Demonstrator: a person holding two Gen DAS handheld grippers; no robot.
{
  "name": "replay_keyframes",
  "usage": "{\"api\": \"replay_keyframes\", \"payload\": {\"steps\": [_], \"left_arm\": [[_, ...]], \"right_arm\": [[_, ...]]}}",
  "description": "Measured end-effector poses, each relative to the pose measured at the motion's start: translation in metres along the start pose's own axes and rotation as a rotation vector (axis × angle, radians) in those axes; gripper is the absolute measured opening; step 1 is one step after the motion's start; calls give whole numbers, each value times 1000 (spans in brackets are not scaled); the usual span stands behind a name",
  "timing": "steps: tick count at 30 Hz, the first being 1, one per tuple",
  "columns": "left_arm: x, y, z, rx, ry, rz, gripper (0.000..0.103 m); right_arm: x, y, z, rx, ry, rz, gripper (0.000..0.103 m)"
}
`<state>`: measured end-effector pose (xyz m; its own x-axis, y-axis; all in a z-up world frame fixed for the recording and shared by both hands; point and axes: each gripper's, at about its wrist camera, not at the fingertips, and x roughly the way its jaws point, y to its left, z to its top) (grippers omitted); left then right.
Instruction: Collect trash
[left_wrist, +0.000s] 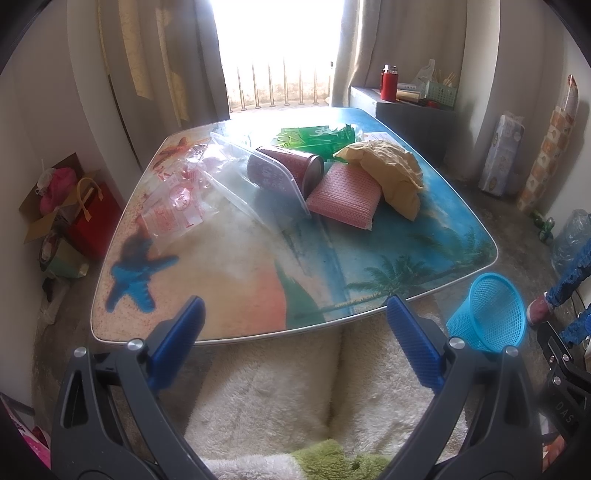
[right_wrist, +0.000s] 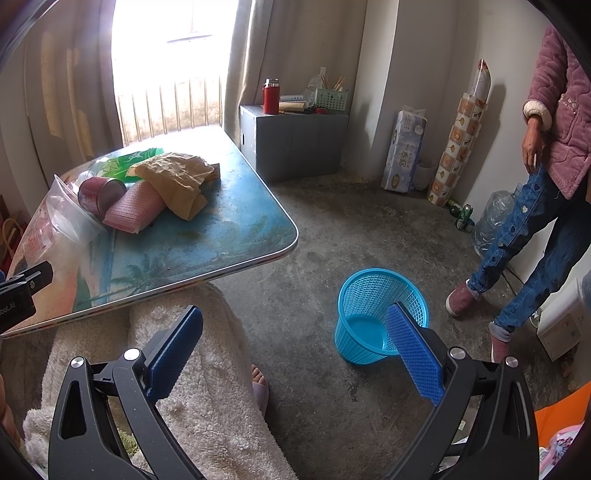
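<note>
Spread wide just above a fleecy cream blanket (left_wrist: 266, 391), left gripper (left_wrist: 295, 332) with nothing between its blue pads. Straight ahead on the beach-print table (left_wrist: 240, 288) — a pile of trash: clear plastic bag (left_wrist: 258, 184), red can (left_wrist: 291, 166) on its side behind it, pink sponge (left_wrist: 343, 195) touching a crumpled brown paper bag (left_wrist: 391, 166), green wrappers (left_wrist: 314, 138) farthest off. Right gripper (right_wrist: 295, 339) equally wide and empty, over the floor — blue mesh basket (right_wrist: 369, 306) just beyond its right pad, table off to its left.
</note>
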<state>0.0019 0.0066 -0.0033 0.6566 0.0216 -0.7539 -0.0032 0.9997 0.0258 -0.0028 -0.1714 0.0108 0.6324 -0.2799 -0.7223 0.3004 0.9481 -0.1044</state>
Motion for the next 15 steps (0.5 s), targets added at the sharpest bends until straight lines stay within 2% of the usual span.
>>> {"api": "replay_keyframes", "payload": {"steps": [15], "left_arm": [[3, 3, 1, 1, 5, -8, 95]], "right_arm": [[4, -3, 0, 5, 11, -13, 97]]}}
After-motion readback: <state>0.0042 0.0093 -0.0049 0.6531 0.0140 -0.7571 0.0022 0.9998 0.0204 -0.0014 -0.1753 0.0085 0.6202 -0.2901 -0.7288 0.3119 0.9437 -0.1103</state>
